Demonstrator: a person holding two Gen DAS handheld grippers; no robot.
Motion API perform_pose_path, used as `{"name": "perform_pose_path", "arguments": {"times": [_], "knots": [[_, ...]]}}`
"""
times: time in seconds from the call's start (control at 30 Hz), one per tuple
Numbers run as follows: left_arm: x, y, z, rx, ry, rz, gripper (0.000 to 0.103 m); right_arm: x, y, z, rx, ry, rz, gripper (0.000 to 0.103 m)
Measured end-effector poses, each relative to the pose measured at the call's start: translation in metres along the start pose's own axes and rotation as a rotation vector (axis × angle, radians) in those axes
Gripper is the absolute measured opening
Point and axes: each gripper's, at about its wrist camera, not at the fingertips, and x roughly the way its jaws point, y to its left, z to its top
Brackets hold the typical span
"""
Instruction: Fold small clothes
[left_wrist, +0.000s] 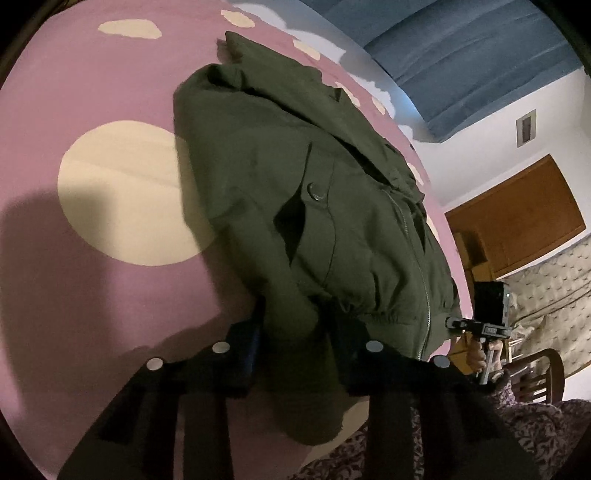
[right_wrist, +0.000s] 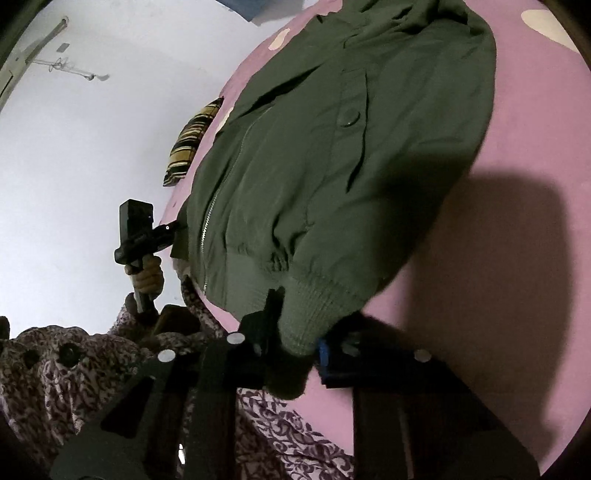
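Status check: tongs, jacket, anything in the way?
Left tongs and right tongs both shut on the green jacket hem. Jacket flat on pink sheet. Nothing in the way.

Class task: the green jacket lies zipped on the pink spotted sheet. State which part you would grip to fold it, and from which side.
Grip the ribbed hem of the green jacket at its two corners, coming from the near edge. The band is thick, straight and nearest; the left gripper and right gripper already pinch there.
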Motion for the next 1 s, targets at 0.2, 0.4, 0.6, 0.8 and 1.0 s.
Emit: {"name": "perform_pose_path", "arguments": {"times": [0.2,0.4,0.6,0.8,1.0], "knots": [[-0.005,-0.004,0.006,0.031,-0.006,-0.019,0.023,-0.014,0.002,-0.005,0.015,-0.069,0.077,0.012],[-0.01,0.001,0.014,0.002,0.002,-0.106,0.02,-0.029,0.004,-0.002,0.048,-0.14,0.174,0.011],[-0.006,-0.001,0.017,0.035,0.048,-0.102,0.021,-0.038,0.0,-0.003,0.052,-0.164,0.204,0.011],[0.003,0.02,0.004,-0.097,0.096,-0.153,0.043,-0.035,-0.008,-0.006,0.079,-0.144,0.181,0.011],[-0.001,0.002,-0.005,-0.011,0.063,-0.101,0.053,-0.029,-0.009,-0.007,0.094,-0.125,0.173,0.012]]}}
